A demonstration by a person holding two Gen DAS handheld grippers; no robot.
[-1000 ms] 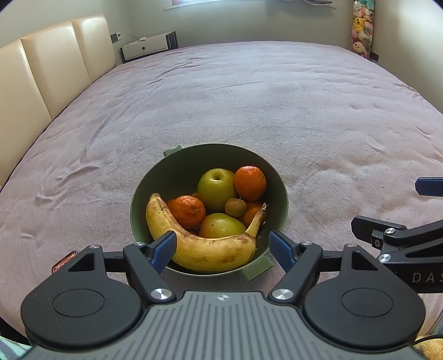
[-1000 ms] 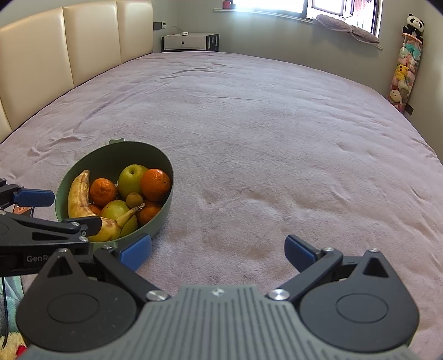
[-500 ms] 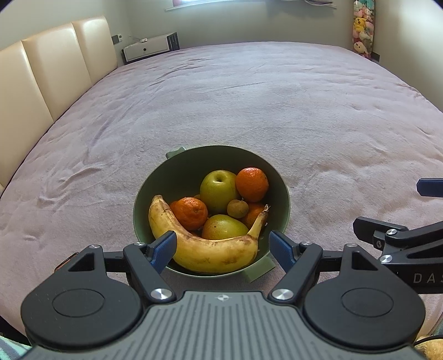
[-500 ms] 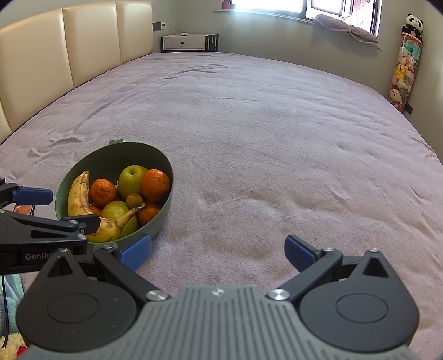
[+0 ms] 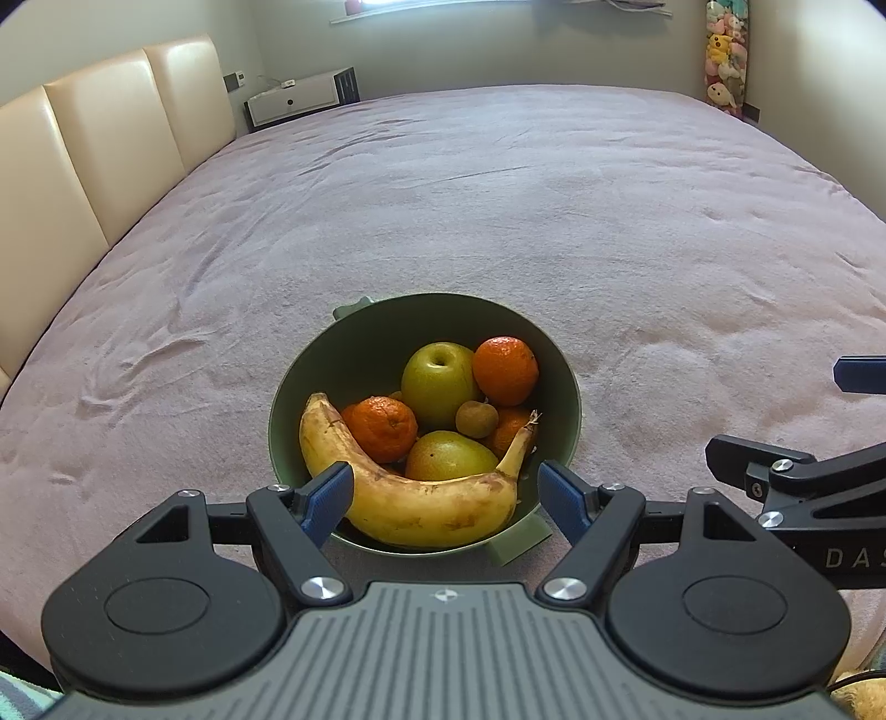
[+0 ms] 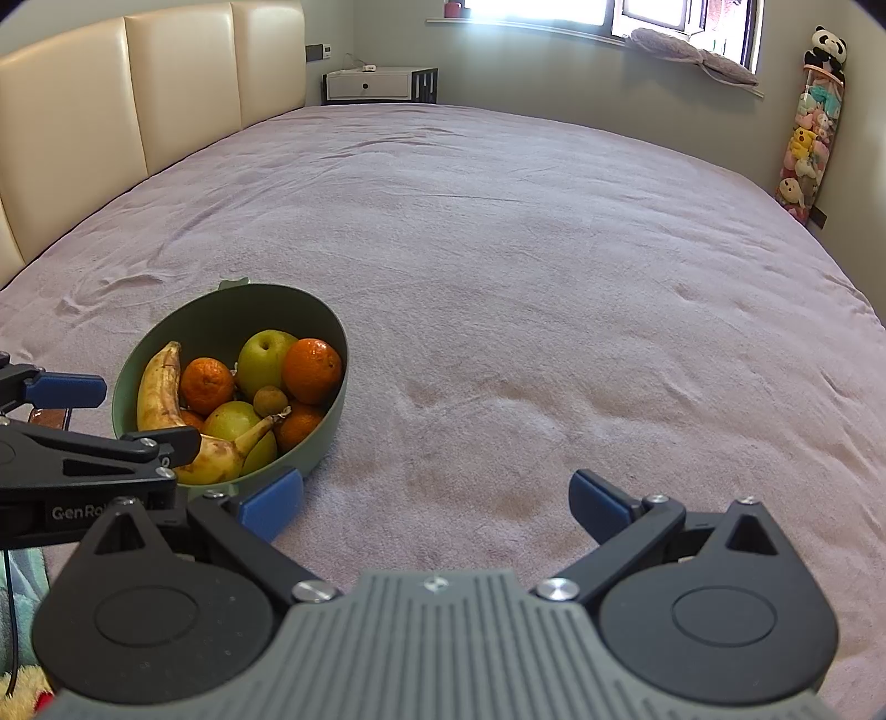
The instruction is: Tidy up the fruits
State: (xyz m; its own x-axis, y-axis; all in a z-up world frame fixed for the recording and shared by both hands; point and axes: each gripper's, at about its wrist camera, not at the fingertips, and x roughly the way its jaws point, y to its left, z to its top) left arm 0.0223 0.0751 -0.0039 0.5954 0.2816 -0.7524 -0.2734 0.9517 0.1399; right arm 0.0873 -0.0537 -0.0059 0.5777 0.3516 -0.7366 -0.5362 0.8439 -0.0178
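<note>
Left claw (image 5: 446, 493) has backed off slightly; bowl (image 5: 354, 354) holds banana (image 5: 421, 507).

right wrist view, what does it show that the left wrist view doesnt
Only the right wrist view shows the window, the panda toy and a red-brown object left of the bowl. Only the left wrist view shows the bowl's near tab handle. Both show the green bowl holding the banana, the bed cover, the headboard, and both grippers open: left gripper, right gripper.
</note>
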